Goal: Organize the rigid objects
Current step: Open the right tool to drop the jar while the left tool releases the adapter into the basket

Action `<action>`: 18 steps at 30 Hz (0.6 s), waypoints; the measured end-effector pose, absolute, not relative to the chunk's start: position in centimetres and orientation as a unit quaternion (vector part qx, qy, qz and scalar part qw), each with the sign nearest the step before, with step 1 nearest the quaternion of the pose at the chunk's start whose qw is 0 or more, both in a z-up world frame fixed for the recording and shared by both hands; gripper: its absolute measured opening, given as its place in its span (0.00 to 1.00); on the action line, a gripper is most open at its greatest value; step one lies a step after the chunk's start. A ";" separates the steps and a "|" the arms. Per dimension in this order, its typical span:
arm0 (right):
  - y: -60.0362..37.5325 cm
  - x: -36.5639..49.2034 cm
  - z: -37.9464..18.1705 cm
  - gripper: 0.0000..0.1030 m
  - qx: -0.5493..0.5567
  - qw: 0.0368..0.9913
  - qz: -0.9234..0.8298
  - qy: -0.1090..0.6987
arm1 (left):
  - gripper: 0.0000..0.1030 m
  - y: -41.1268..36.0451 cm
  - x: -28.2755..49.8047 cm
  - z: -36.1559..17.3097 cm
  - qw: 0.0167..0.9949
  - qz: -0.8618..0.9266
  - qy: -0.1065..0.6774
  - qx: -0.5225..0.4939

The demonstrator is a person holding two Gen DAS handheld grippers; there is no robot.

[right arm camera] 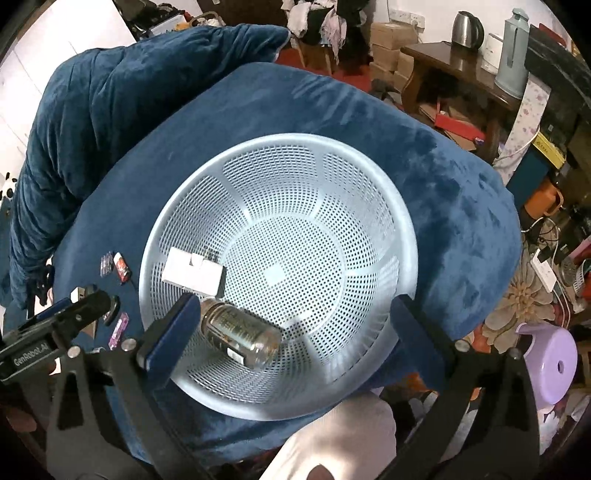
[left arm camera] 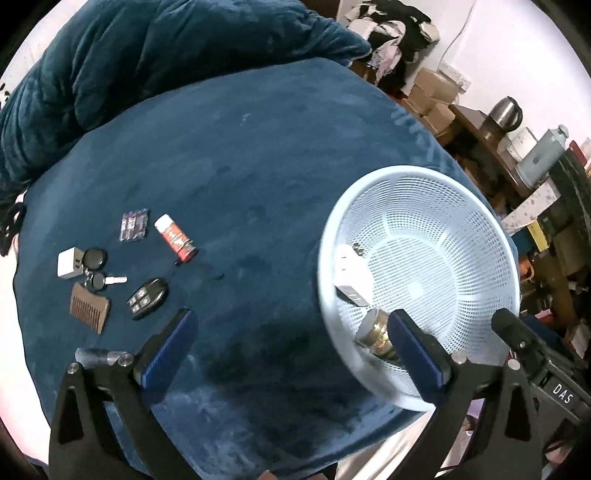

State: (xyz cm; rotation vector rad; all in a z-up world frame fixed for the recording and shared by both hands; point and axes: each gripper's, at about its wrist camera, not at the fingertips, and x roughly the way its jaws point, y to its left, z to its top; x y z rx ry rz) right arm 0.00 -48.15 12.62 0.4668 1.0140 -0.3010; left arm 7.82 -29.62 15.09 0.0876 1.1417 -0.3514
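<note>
A light blue mesh basket stands on the dark blue plush surface. In it lie a white box and a glass bottle on its side. My right gripper hangs open over the basket, its left finger beside the bottle's cap and nothing pressed between the pads. My left gripper is open above bare cloth, its right finger over the basket rim near the bottle. At the left lie a battery pack, a red tube, a white cube, keys, a wooden comb and a car remote.
A crumpled blue blanket is heaped at the far left. To the right stand a wooden table with a kettle and a flask, cardboard boxes and a purple stool. A person's pale trouser leg is below.
</note>
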 end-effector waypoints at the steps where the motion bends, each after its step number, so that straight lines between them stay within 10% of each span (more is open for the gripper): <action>1: -48.0 0.0 12.6 1.00 0.220 0.837 -0.142 0.480 | 1.00 -29.4 7.8 15.1 0.826 -0.165 0.538 0.041; 18: -47.1 -0.6 12.1 1.00 0.214 0.830 -0.141 0.496 | 1.00 -29.1 7.0 14.7 0.819 -0.173 0.544 0.048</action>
